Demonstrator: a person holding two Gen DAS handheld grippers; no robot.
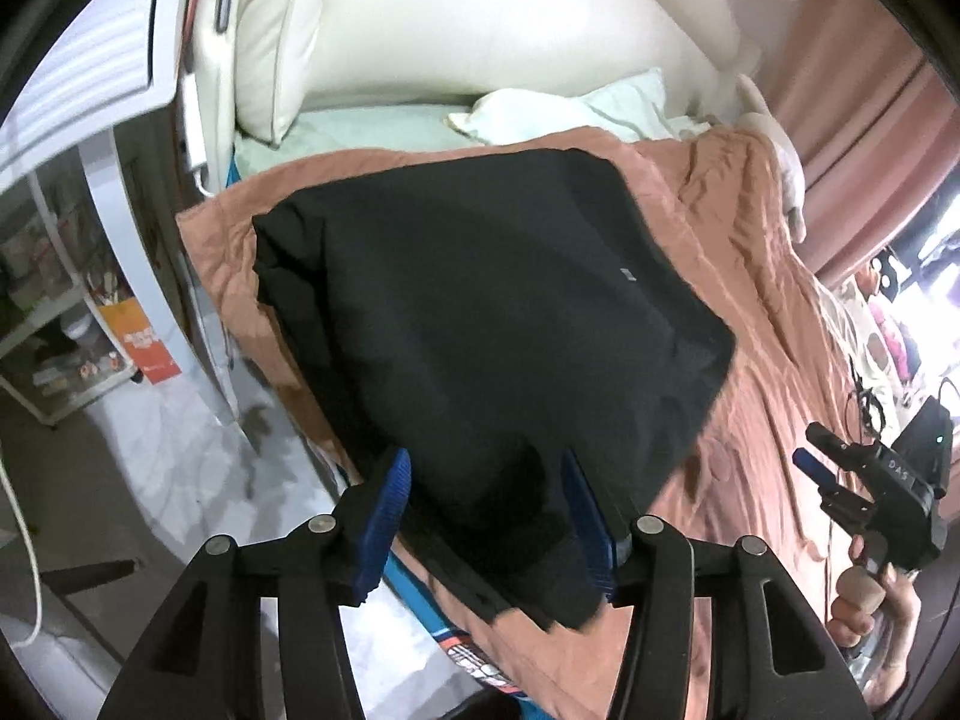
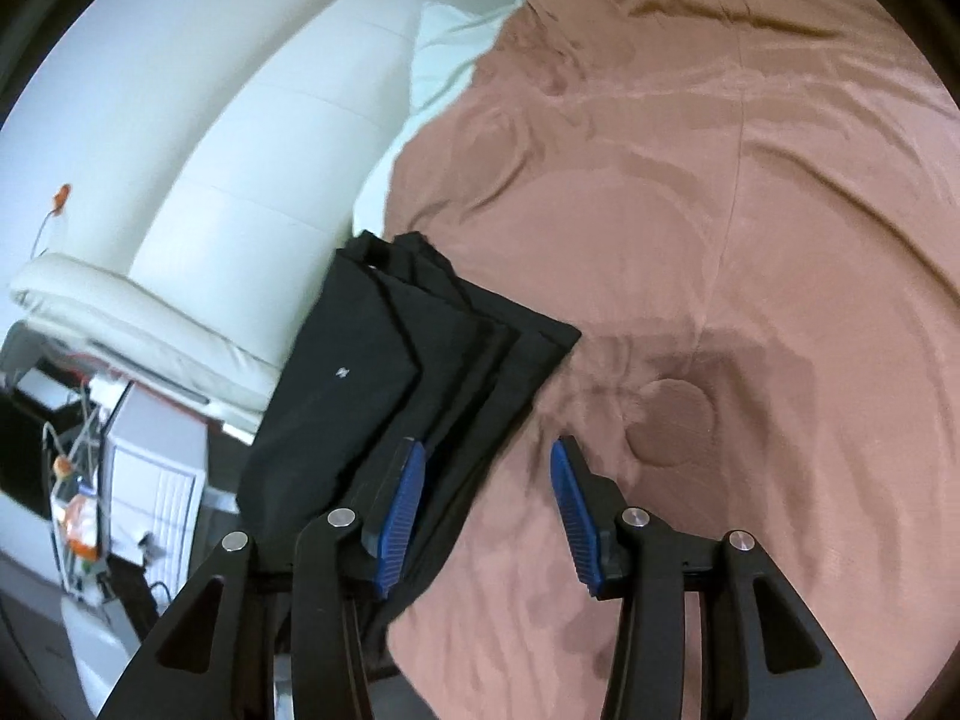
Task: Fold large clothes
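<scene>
The black garment point(image 1: 480, 324) lies folded into a thick rectangle near the left edge of the bed, on the pink-brown quilt point(image 2: 750, 240). The left gripper point(image 1: 489, 516) has its fingers wide, straddling the near edge without pinching — probably just let go, or squaring it up. The right gripper point(image 2: 489, 510) hovers wide over bare quilt (clear of the cloth), nothing held — folding looks nearly finished.

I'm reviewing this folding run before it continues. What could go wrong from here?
1. The folded black garment lies at the edge of the brown quilt, beside the drop to the floor; a nudge may slide it off.
2. The stacked layers look uneven in the right wrist view; the open left gripper may catch only some.
</scene>
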